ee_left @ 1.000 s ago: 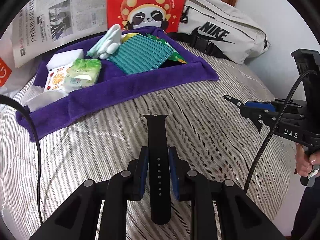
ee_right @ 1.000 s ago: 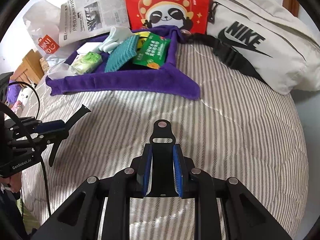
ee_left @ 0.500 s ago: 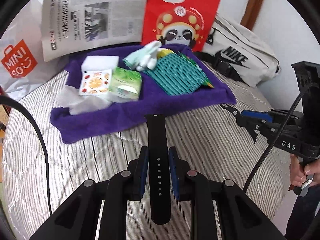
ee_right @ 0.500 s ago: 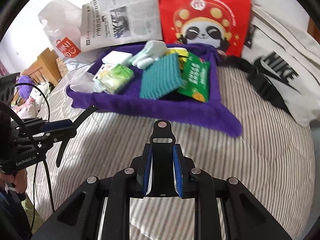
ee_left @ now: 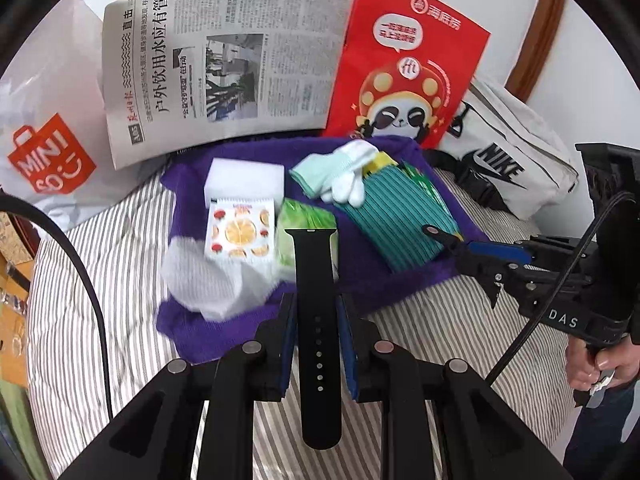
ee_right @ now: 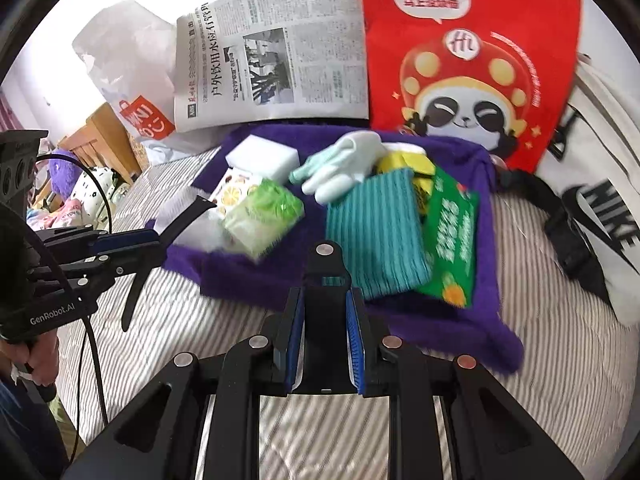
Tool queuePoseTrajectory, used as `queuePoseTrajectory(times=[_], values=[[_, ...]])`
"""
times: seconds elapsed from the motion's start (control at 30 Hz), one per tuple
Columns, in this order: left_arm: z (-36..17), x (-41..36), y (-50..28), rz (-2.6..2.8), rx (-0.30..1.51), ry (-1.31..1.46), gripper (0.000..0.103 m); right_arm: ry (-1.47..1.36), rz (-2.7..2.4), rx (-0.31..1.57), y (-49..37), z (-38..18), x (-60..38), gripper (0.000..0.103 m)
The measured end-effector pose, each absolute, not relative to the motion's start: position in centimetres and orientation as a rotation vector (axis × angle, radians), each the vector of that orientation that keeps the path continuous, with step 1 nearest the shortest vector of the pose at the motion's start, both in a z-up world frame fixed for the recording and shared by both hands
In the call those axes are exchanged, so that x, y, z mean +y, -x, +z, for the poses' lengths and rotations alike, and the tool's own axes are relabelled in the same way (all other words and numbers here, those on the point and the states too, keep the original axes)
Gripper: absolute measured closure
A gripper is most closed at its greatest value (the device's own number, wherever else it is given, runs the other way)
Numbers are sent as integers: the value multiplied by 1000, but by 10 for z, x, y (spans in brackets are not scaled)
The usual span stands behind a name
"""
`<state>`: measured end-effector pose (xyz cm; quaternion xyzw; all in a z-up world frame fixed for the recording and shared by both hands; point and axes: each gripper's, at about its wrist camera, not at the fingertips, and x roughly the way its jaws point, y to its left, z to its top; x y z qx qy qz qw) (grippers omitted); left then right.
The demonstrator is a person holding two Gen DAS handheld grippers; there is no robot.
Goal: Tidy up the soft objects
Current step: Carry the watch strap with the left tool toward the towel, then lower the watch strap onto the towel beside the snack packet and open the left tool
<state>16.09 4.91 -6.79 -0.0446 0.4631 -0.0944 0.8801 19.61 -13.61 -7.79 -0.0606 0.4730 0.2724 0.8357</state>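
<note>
The left hand-held gripper (ee_left: 318, 332) is clamped narrow on a black strap piece with holes (ee_left: 316, 320), a smooth, matte, rubbery band with a row of small holes and a rounded end, jutting toward twelve o'clock over the purple towel (ee_left: 360, 280). The right hand-held gripper (ee_right: 325, 340) grips the buckle strap piece (ee_right: 325, 276), shorter, black, with a metal stud and a slot at its tip. On the fluffy towel, spread over the striped quilted bed (ee_left: 120, 264), lie a ribbed teal cloth (ee_right: 376, 236), pale green-and-white gloves (ee_left: 340, 176), a white foam block (ee_left: 244, 178), glossy tissue packs (ee_right: 262, 216) and a green sachet (ee_right: 452, 248). A newspaper (ee_left: 224, 64) and red panda bag (ee_left: 404, 68) stand at twelve o'clock.
</note>
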Motion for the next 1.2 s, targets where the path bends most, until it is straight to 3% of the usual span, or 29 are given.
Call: queuePoseTrajectory(times=[0.73, 1.2], values=[[-94, 66, -262, -245, 1007, 131, 83, 211, 629, 1076, -266, -119, -74, 81], [-119, 74, -265, -254, 1041, 83, 83, 210, 713, 1093, -270, -135, -71, 81]])
